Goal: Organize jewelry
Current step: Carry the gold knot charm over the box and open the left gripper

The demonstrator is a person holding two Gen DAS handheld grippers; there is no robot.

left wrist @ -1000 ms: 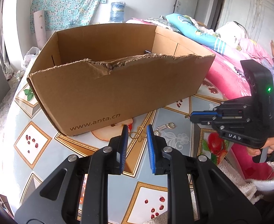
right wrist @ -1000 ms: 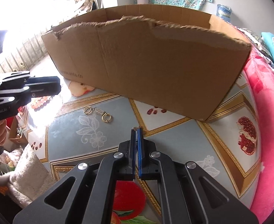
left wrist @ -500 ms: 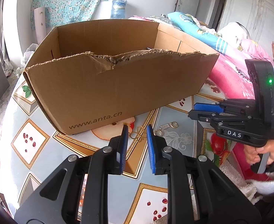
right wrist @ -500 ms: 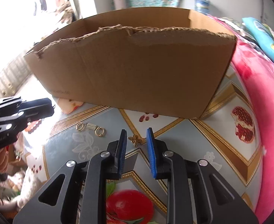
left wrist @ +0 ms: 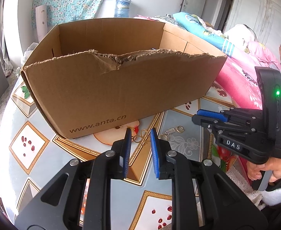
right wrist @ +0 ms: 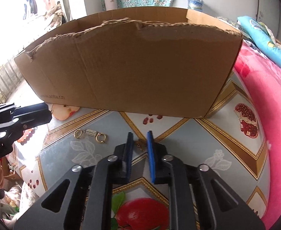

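Right claw (right wrist: pixel 139 140) just narrowing, not yet pinching gold charm (right wrist: pixel 139 145) flat on bench (right wrist: pixel 180 134) before box (right wrist: pixel 130 67). Left claw (left wrist: pixel 139 137) slightly spread, empty. Risk: charm skidding out, too thin.

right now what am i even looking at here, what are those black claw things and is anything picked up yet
No robot: a person holds a left gripper and a right gripper, each with a fisheye camera looking along its two blue-padded fingers. Each picture is one tool's view and also shows the other. On the fruit-patterned tablecloth stands a torn cardboard box; before it lie two gold rings with a spring, and a small gold trinket. Nothing is held. The right fingers have just been closing, the trinket showing between their tips, unpinched; the left stand open.
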